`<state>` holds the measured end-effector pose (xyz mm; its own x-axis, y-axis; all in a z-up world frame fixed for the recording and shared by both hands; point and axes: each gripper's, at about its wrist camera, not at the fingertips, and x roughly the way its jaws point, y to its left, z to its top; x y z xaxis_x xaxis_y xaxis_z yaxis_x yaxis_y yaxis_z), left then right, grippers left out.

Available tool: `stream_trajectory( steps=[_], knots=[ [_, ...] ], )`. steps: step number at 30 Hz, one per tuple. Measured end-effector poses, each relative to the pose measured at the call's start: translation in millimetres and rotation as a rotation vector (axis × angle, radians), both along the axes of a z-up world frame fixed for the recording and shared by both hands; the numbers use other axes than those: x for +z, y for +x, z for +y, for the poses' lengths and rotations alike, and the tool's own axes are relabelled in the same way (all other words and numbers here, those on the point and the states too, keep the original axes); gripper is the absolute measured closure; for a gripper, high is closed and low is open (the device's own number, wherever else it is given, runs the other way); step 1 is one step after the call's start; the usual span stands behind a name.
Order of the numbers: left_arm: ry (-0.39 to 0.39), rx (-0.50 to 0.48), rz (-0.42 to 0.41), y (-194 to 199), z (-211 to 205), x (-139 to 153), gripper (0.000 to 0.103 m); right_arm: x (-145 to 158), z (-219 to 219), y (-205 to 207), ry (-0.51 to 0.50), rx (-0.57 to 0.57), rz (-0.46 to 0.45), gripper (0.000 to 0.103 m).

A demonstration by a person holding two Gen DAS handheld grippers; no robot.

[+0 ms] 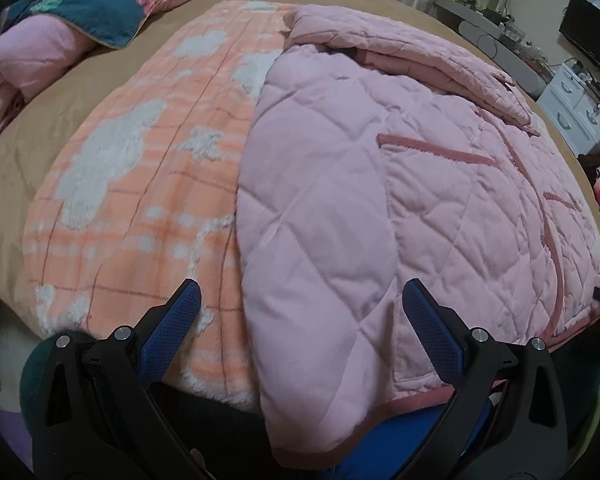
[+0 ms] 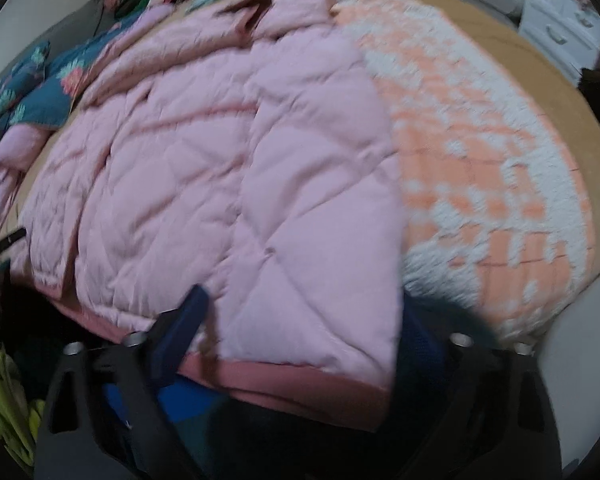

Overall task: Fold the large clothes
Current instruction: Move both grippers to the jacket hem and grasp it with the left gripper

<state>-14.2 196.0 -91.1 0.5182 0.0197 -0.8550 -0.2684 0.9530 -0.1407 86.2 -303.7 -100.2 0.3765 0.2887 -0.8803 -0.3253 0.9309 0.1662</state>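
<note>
Claws [image 1: 300, 312] above pink jacket [image 1: 340, 200], orange blanket [image 1: 140, 184]

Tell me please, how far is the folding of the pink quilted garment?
Done: one side of the pink quilted garment already lies folded over itself on the orange fleece blanket. In hand: the left gripper and right gripper stand open at its near hem. Left: further folds.

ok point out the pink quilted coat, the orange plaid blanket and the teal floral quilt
pink quilted coat [image 1: 320, 200], left wrist view, on its folded-over front panel
orange plaid blanket [image 1: 148, 184], left wrist view, on its middle
teal floral quilt [image 1: 96, 8], left wrist view, on its printed face
</note>
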Motion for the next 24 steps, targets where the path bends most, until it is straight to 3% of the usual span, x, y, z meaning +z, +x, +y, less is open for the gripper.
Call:
stream_trajectory(
  steps=[2,5,6,13,21,24],
  knots=[
    [-0.018,0.009,0.010,-1,3,-4,0.008,-1,6,-1,0.001,0.019,-0.003,0.038],
    [-0.032,0.011,0.025,-1,5,-9,0.008,16,2,-3,0.098,0.023,-0.068,0.076],
    [-0.039,0.011,0.033,0,5,-11,0.008,24,0,-3,0.131,0.021,-0.091,0.078],
    [-0.088,0.022,0.052,2,9,-22,0.008,85,4,3,0.265,0.053,-0.265,0.084],
    [-0.114,-0.047,0.066,-7,-6,-20,0.008,104,9,21,0.299,0.061,-0.295,0.084],
    [-0.166,-0.101,0.079,-9,-19,-24,0.010,103,7,20,0.308,0.052,-0.293,0.084]
  ],
)
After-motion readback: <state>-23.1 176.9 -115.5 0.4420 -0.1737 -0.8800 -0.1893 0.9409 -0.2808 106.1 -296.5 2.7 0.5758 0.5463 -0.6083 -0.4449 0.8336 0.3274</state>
